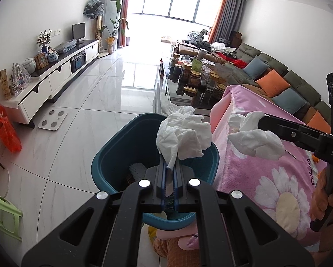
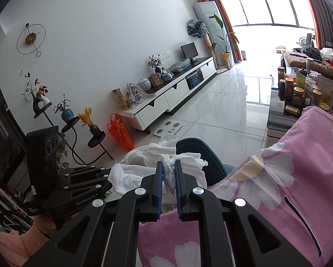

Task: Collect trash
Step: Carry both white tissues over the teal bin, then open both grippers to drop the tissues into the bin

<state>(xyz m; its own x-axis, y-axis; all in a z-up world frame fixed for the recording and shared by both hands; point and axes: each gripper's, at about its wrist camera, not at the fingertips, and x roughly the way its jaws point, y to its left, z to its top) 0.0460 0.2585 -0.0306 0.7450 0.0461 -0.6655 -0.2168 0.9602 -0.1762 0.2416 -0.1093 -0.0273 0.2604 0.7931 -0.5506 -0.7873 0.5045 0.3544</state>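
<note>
The left claw (image 1: 169,166), pinched on a crumpled tissue (image 1: 184,136), already hangs over the teal bin (image 1: 104,162), while the right claw (image 2: 169,169), clamped on another tissue wad (image 2: 144,173), sits farther right over the pink floral blanket (image 2: 288,178).

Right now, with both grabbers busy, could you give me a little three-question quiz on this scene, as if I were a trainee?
1. True or false: the left gripper holds its crumpled tissue over the teal bin.
2. Multiple choice: what lies under the right gripper and its own tissue wad? A) bare tiles B) a pink daisy blanket C) the scale
3. Fill in: the thin bag on the floor by the TV cabinet is coloured ____.

Key
1. True; the jaws are closed on the tissue above the bin's opening.
2. B, the pink daisy blanket.
3. Orange; see the orange bag.
</note>
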